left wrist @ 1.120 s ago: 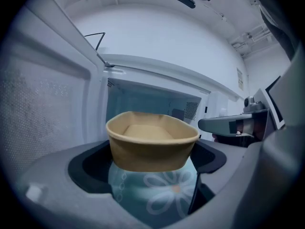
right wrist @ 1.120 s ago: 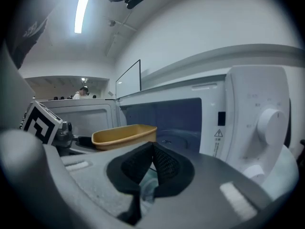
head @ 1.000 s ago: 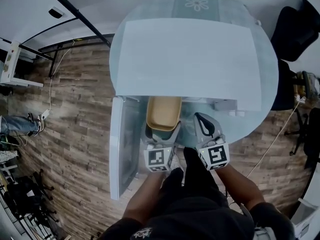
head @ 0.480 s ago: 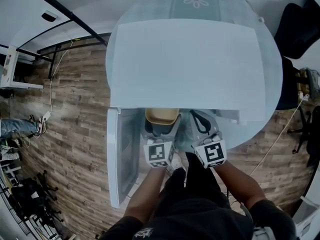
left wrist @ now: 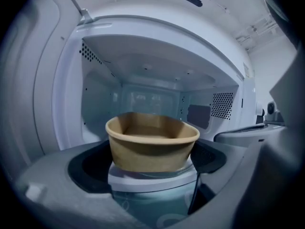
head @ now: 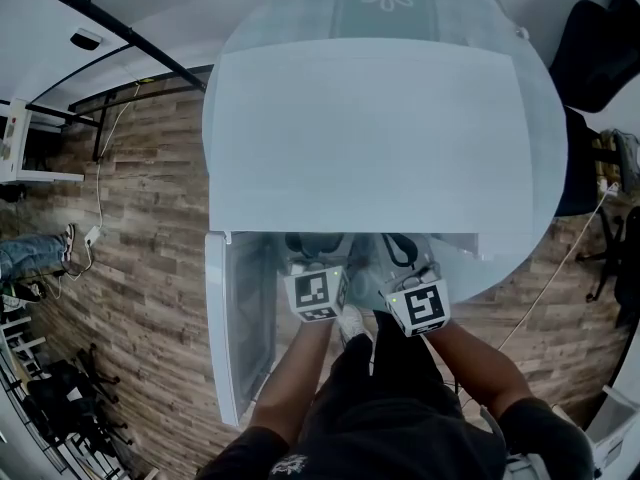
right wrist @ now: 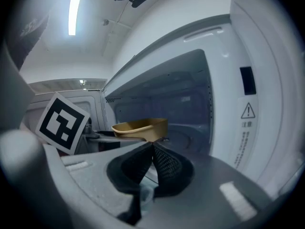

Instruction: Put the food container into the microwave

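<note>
Tan paper food container [left wrist: 151, 144], empty, open-topped, is inside the microwave [left wrist: 71, 80] cavity at frame centre. My left gripper [left wrist: 152, 170] jaws clamp it. Right gripper [right wrist: 152, 148] jaws together, nothing between them. Warning-triangle label [right wrist: 247, 120] at right, print unreadable.

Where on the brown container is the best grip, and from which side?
Grip the container across its opposite side walls, coming level from the open front of the microwave, as the left gripper does: it stands upright, open-topped, its walls tapering downward.

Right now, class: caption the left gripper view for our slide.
Left gripper holds brown food container inside the open microwave.
</note>
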`<state>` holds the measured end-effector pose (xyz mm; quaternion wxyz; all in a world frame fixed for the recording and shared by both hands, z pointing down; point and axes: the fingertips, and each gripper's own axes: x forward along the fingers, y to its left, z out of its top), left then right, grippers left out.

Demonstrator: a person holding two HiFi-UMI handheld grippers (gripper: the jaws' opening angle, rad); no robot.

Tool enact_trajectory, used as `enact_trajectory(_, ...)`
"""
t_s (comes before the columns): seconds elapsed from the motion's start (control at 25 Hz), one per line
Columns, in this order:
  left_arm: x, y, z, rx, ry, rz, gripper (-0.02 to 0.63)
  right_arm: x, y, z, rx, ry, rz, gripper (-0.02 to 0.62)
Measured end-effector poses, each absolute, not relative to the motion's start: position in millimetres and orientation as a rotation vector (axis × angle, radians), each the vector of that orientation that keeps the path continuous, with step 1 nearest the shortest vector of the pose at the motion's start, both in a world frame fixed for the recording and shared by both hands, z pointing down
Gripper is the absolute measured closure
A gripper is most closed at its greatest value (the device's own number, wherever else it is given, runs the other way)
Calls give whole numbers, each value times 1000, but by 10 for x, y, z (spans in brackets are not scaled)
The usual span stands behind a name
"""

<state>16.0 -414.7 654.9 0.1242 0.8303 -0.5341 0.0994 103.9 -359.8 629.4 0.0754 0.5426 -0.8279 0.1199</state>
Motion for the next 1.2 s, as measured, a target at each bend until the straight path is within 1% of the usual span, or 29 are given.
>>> enact_trajectory(0.88,326,-4283,6813,2425,-1584,419,84,1002,-3507,6374,1577,-2520,391,594)
enact_trajectory(1.08,273,-4269,6867,2393,-1587,418,54,996,-3458,6367,1580,-2523,413,594)
enact_trajectory(1.2,250,-4174,6853,2382,-1582,420,52,999,-3425,6346,1576,-2523,403,594)
